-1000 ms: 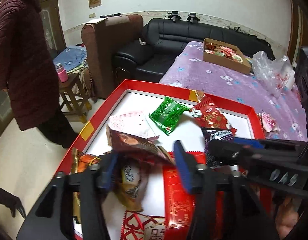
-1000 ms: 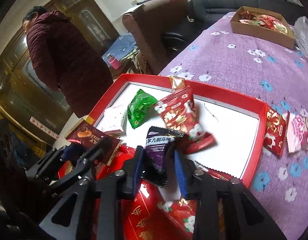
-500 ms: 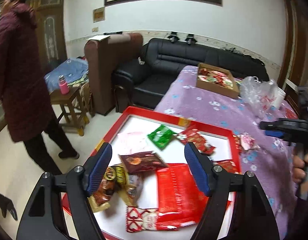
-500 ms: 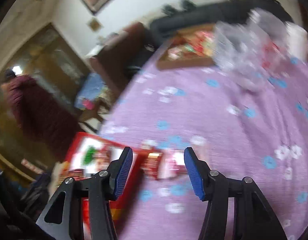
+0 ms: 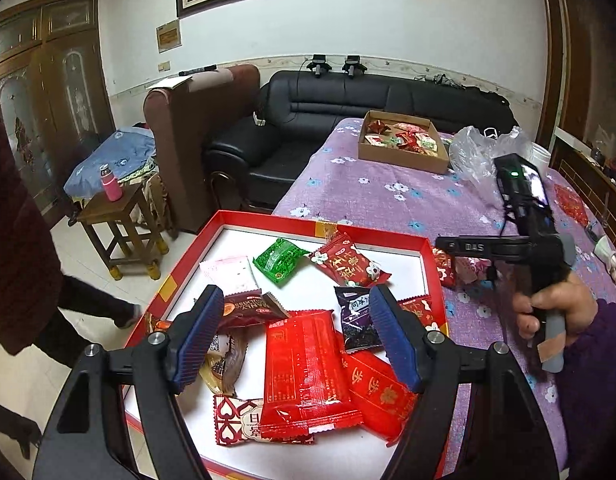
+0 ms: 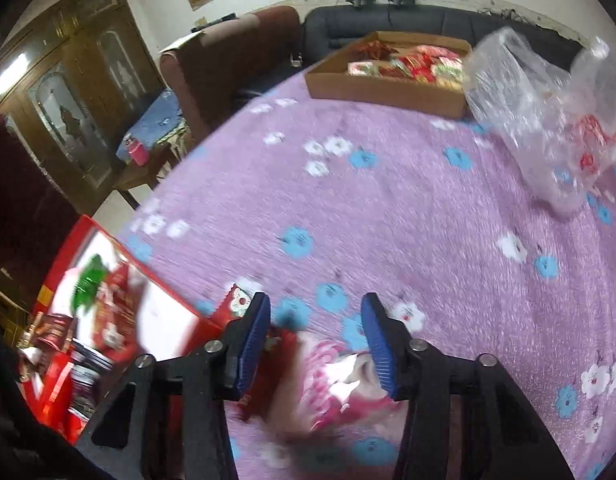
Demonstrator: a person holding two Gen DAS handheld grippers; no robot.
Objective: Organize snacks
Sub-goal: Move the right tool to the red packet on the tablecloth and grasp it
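The jaws of the left gripper (image 5: 294, 336) are held open above the red tray (image 5: 427, 276) of snacks. The right gripper (image 6: 315, 338), jaws just closing yet empty, is brought over the pink packet (image 6: 339, 376) on the table — likely to be collected.

Each camera sits just behind its tongs, angled downward. The left tongs (image 5: 294, 336) face the red tray (image 5: 268, 222) closely. The right tongs (image 6: 315, 344) face the purple desk (image 6: 387, 200); both views share tray and cardboard box (image 5: 401, 156).

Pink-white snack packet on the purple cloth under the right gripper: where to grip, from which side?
Come from above and pinch the pink-white snack packet across its puffy middle. It lies flat on the tablecloth beside a red packet, between the right gripper fingers, whose jaws have just been closing.
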